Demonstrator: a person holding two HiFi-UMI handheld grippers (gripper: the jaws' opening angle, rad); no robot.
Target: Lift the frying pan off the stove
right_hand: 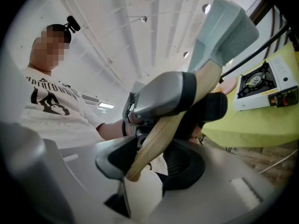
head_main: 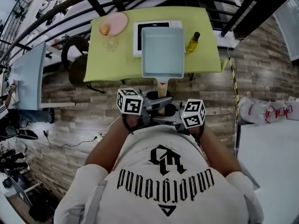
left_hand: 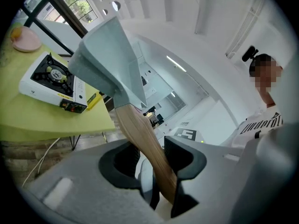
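The square grey-blue frying pan [head_main: 162, 52] hangs in the air above the white portable stove [head_main: 137, 38], clear of its burner. Its wooden handle [head_main: 162, 88] points back toward me. My left gripper [head_main: 148, 105] is shut on the handle [left_hand: 145, 141] just behind the pan body [left_hand: 110, 62]. My right gripper [head_main: 171, 118] is shut on the handle's rear end [right_hand: 152, 141], right behind the left gripper [right_hand: 163, 94]. In the right gripper view the pan [right_hand: 225, 28] tilts up above the stove [right_hand: 264, 84]. The left gripper view shows the stove [left_hand: 52, 80] with its burner bare.
The stove stands on a yellow-green table [head_main: 205, 55]. A pink plate [head_main: 113, 23] with an orange item lies at its far left, and a dark-capped yellow bottle [head_main: 193, 42] stands to the pan's right. A black chair [head_main: 77, 62] sits left of the table and a white surface [head_main: 268, 157] at the right.
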